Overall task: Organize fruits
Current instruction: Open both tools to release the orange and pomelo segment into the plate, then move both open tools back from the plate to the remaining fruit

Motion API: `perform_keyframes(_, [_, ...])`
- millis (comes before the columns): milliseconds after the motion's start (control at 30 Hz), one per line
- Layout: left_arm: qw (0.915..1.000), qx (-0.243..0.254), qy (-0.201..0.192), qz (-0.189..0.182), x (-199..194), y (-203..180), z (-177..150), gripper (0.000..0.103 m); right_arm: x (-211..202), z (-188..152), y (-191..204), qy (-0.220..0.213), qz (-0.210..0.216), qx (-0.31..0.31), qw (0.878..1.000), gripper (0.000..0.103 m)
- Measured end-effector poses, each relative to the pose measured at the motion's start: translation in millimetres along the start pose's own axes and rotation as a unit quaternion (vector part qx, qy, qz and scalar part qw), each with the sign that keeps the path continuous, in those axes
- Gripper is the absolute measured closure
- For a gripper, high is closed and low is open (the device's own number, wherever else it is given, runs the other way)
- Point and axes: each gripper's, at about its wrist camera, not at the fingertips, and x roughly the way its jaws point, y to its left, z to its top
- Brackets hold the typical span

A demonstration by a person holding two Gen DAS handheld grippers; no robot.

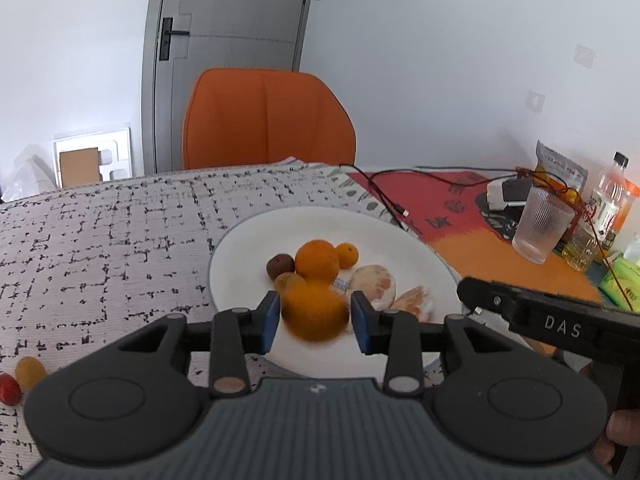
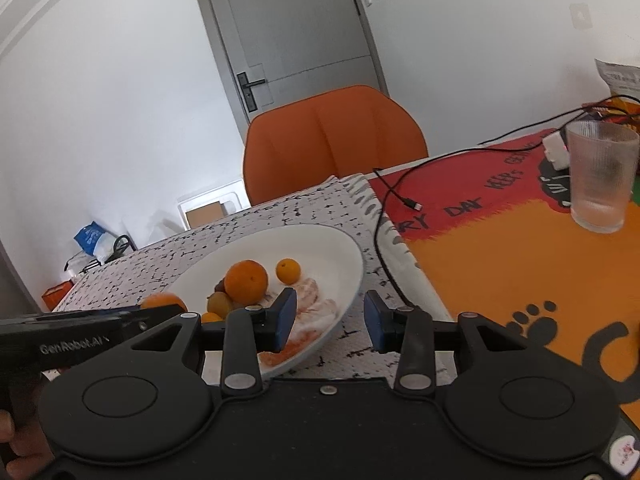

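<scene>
- The orange [image 1: 316, 312] between the left tool's pads is blurred; whether they touch it is unclear.
- A red tomato [image 1: 9, 389] is cut by the left edge.
- The bottle [image 1: 610, 196] label is unreadable.

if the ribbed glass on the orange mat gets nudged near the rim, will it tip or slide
The ribbed glass looks empty and tall for its base, so probably light and apt to tip. The fabric-looking mat would likely resist sliding. It seems fragile, with a cable lying close by.

My left claw's camera looks forward and slightly down, close over the near rim of the white plate [image 1: 248, 236]; my right one views it from the right. Both share plate, orange chair [image 2: 332, 140], door.
</scene>
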Motion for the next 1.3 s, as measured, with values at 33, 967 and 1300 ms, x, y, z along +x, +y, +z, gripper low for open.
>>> perform_keyframes(33, [1.0,-0.001,-0.001,-0.001,-1,0,0,0.063,0,0,-2,0.001,-0.001,0.002,1.0,0.064])
perform_keyframes(967, [0.9951,-0.055,-0.027,0.078,-61,71,-12,0.024,5,-6,52,0.015,0.043,-0.036,0.998,0.05])
perform_keyframes(1300, [0.9909,-0.072,-0.028,0.11,-78,97,-25,0.019,9,-11,80,0.024,0.062,-0.06,0.996,0.031])
